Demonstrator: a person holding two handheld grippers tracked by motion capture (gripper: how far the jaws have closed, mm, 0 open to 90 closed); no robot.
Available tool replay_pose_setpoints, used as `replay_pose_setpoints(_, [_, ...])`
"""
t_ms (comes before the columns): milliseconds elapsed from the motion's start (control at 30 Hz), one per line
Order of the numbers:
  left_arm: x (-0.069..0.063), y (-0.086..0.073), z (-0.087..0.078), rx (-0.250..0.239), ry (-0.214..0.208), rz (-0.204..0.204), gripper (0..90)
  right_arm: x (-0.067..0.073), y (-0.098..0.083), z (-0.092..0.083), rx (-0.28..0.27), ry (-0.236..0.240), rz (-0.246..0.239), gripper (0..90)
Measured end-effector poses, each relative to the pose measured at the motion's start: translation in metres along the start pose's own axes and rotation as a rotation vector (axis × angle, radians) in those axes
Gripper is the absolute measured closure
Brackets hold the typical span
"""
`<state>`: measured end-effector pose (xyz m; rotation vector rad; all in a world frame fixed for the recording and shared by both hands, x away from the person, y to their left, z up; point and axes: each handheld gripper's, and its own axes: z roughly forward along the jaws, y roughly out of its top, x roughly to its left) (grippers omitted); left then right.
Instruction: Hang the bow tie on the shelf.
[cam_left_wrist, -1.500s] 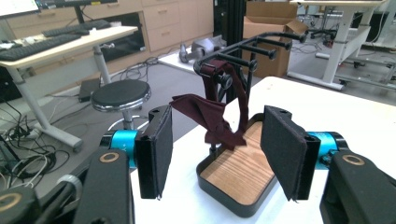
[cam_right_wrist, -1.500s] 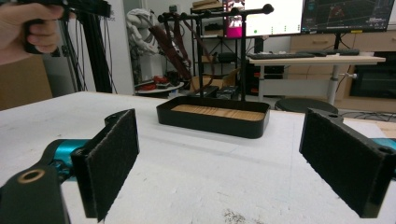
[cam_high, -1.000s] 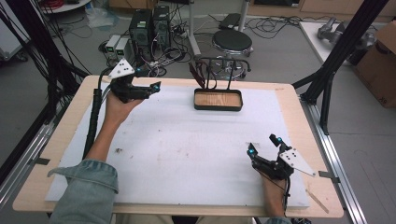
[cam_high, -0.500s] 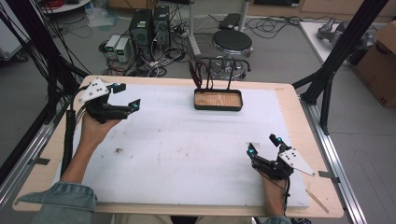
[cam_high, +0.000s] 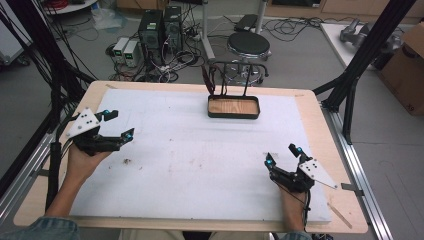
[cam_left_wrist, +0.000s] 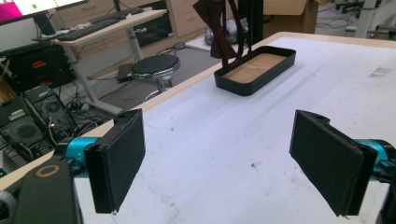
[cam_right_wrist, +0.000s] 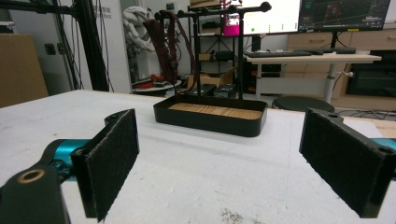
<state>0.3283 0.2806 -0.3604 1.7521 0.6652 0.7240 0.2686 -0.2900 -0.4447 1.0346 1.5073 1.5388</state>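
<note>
In the high view the left gripper (cam_high: 116, 125) sits at the left middle of the frame, over the left edge of the white sheet (cam_high: 190, 160) that covers the bench (cam_high: 310, 100); its fingers (cam_left_wrist: 119, 163) are spread wide with nothing between them, and they have just been opening. The left hand (cam_high: 80, 162) holds it from below, the forearm running down to the lower left corner. The right gripper (cam_high: 282, 156) lies at the lower right of that frame, near the front edge of the sheet, held by the right hand (cam_high: 290, 210); its fingers (cam_right_wrist: 109, 158) are released too, parted over bare sheet. Nearest thing to both is a black tray (cam_high: 234, 107) with a wooden floor, standing at the upper middle of the high view, by the far edge of the sheet and well apart from either gripper. A black rack (cam_high: 235, 75) rises from its back, and a dark red bow tie (cam_left_wrist: 219, 39) hangs on it, at the top centre of the left gripper view. In the right gripper view the tray stands at mid-frame between the two fingers, farther off
</note>
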Motion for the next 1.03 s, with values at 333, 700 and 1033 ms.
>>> replay_pose_setpoints(333, [-0.003, -0.027, -0.014, -0.002, 0.017, -0.074, 18.6, 0.0, 0.0, 0.0, 0.002, -0.002, 0.004, 11.1])
replay_pose_setpoints(700, [-0.013, -0.055, -0.026, 0.039, 0.052, -0.106, 17.8, 0.0, 0.0, 0.0, 0.002, -0.003, 0.002, 11.1])
replay_pose_setpoints(1033, [-0.015, -0.063, -0.024, 0.065, 0.06, -0.114, 17.6, 0.001, 0.0, 0.0, 0.005, 0.0, 0.006, 11.1])
